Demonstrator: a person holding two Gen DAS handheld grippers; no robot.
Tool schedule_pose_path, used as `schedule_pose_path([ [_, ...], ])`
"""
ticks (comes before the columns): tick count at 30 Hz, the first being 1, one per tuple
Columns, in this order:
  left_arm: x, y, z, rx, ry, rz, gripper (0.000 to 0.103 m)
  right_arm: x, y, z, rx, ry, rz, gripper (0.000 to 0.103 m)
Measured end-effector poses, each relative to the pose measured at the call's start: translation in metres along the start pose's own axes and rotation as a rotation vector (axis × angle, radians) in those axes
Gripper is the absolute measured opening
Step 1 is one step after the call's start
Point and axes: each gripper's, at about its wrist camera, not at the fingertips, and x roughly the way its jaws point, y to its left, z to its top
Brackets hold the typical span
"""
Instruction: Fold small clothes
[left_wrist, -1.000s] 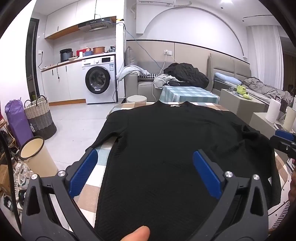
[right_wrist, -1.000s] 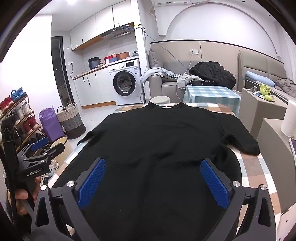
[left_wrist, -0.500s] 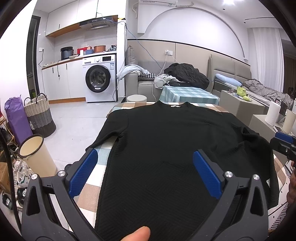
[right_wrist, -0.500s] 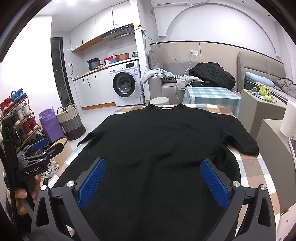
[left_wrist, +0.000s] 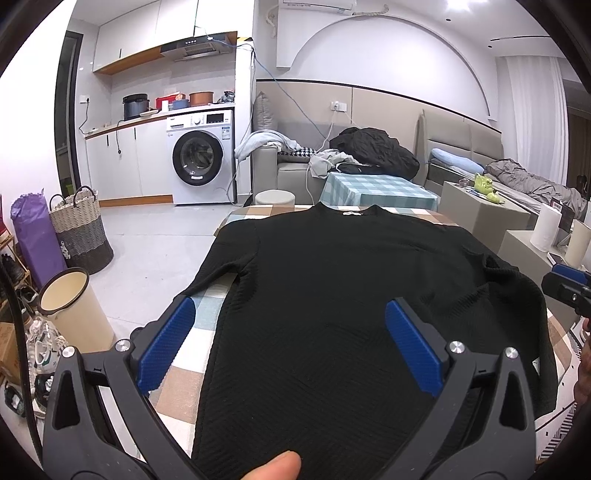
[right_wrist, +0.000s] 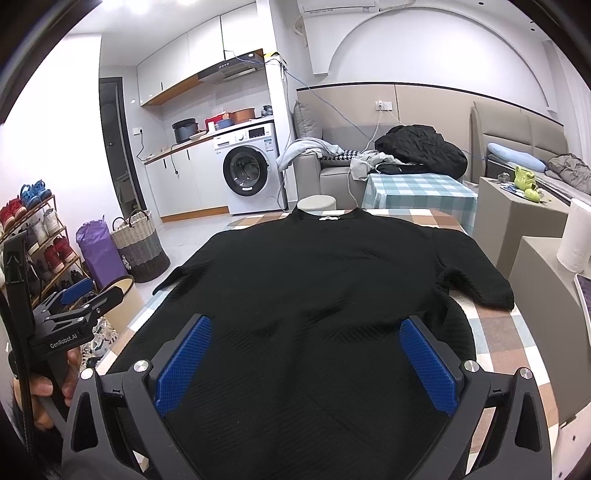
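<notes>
While sweater (left_wrist: 332, 295) covers table (right_wrist: 495, 332), bin (left_wrist: 70, 306) stands beside.

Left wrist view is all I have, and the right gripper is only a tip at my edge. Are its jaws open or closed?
Observer: The right gripper has its jaws wide open over the lower part of the black knitted sweater. They grip nothing.
Operator: And the sweater's right sleeve, where does its cuff end?
Observer: The short right sleeve lies flat, and its cuff rests on the checked tablecloth, close to the table's edge but not hanging over it.
</notes>
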Motion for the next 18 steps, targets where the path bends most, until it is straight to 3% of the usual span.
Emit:
schedule_pose_path([
  [18,0.01,0.005,0.0,-0.017,0.01,0.017,0.102,0.001,-0.008,0.0,0.009,-0.002,-0.024,0.103],
])
